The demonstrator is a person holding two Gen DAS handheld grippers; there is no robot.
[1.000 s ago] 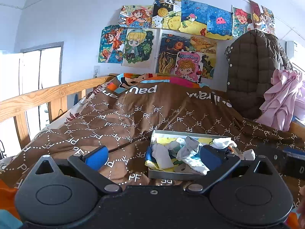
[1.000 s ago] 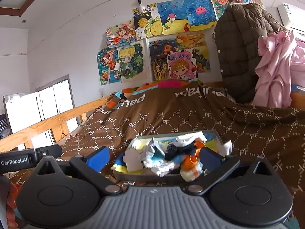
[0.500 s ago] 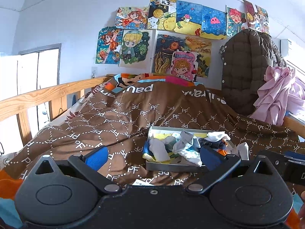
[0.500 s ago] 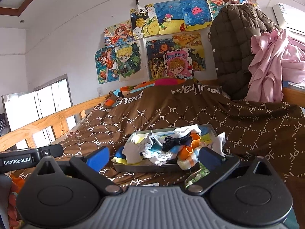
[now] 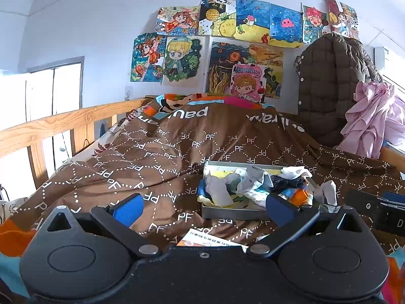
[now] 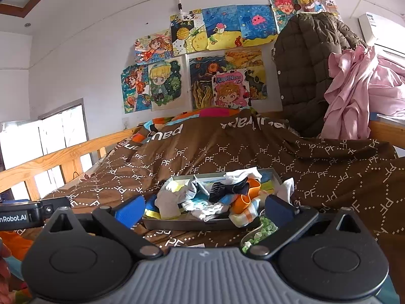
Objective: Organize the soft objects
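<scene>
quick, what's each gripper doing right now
Left hand-held gripper: open, holding nothing.
Right hand-held gripper: open, holding nothing.

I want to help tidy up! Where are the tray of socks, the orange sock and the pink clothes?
tray of socks (image 6: 177, 224), right wrist view, front wall of the tray.
orange sock (image 6: 240, 200), right wrist view, its middle.
pink clothes (image 6: 354, 88), right wrist view, middle folds.

A tray (image 6: 177, 224) lies on the bed's quilt (image 6: 316, 172), with a heap of socks (image 6: 217, 197) in it; behind the bed, drawings (image 6: 202, 63) hang on the wall; a padded coat (image 6: 308, 76) hangs right of them; a wooden rail (image 5: 50, 126) runs along the bed's left side.
</scene>
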